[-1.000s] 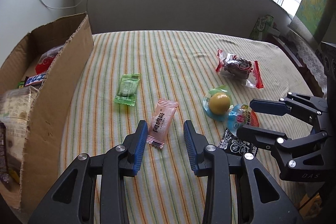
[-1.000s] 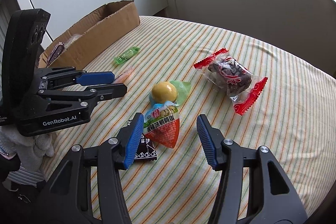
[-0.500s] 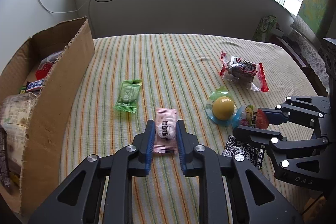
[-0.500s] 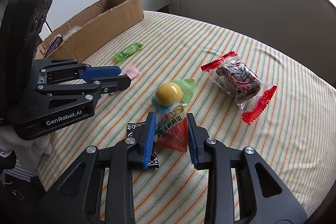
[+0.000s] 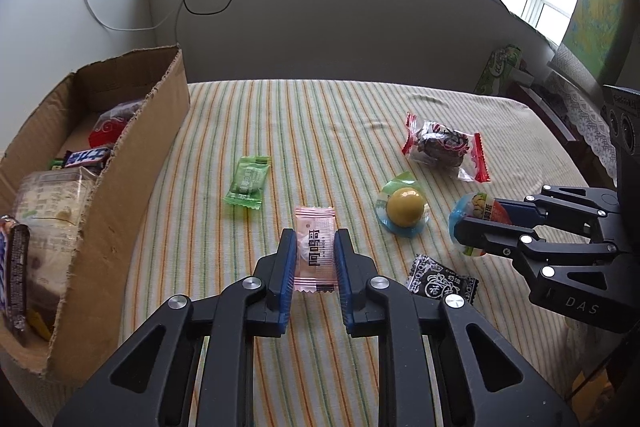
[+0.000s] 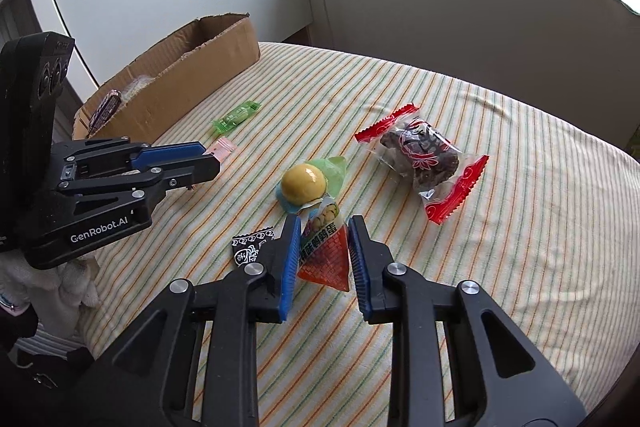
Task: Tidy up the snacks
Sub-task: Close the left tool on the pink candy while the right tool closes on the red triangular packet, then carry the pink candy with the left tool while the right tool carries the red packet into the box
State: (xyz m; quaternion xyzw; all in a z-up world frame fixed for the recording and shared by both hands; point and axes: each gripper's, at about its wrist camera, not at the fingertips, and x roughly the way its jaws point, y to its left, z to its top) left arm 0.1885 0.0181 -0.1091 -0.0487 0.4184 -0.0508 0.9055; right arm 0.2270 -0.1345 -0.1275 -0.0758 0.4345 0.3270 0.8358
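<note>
Striped cloth (image 5: 360,115) half-hidden: left gripper (image 5: 315,259) clenches pink candy (image 5: 315,247), right gripper (image 6: 324,251) orange packet (image 6: 326,255).

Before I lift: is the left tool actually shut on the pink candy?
Shut on it. The left tool has both blue pads pressed against the sides of the pink candy, with no gap showing.

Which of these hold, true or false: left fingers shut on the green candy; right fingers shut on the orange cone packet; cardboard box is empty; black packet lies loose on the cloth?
1. Left gripper is shut on the green candy. False: it grips the pink candy; the green one lies loose.
2. Right gripper is shut on the orange cone packet. True.
3. The cardboard box is empty. False: it already holds snacks.
4. The black packet lies loose on the striped cloth. True.
</note>
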